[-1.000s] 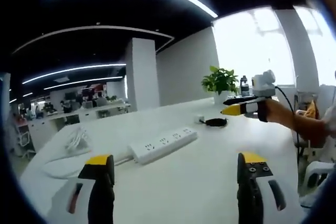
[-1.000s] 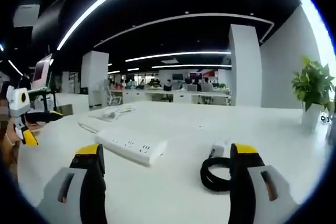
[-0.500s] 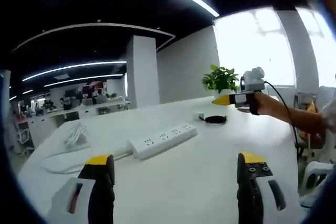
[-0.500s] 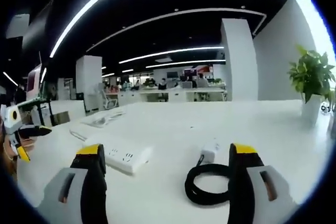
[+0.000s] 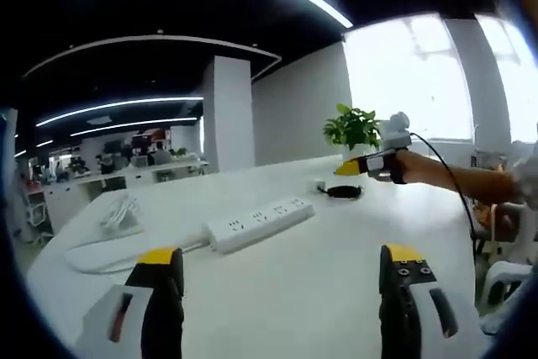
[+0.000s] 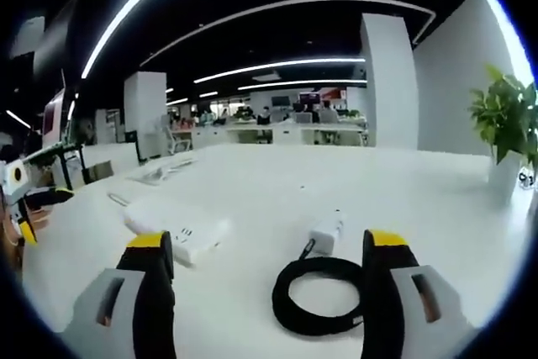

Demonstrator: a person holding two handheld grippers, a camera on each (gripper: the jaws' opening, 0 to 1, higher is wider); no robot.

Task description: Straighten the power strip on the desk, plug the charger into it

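In the left gripper view, the left gripper (image 5: 281, 292) hangs above the white counter (image 5: 319, 283) with its two yellow-tipped jaws spread wide and nothing between them. One white power strip (image 5: 261, 224) lies on the counter ahead of the jaws, its long axis running on a slant from lower left to upper right; several socket groups show along its top face. Its white cable (image 5: 109, 254) leaves the lower-left end and trails toward a loose white bundle (image 5: 120, 214) farther left. Beyond the strip's upper-right end, well apart from it, sits one small white charger (image 5: 322, 185) beside its black coiled cord (image 5: 345, 192). The right gripper (image 5: 351, 167), held in a person's hand (image 5: 397, 166), hovers just above that coil. One potted plant (image 5: 353, 130) stands behind, near the bright window. In the right gripper view, the right gripper (image 6: 267, 292) also has its jaws wide apart and empty. The black coiled cord (image 6: 318, 296) lies on the counter (image 6: 252, 199) between them, and the charger (image 6: 325, 233) rests at the coil's far edge, its long axis pointing away from the camera. The power strip (image 6: 178, 229) lies to the left, slanting from upper left down toward the coil. The left gripper (image 6: 25, 212) shows at the far left edge, the plant (image 6: 504, 124) at the right.
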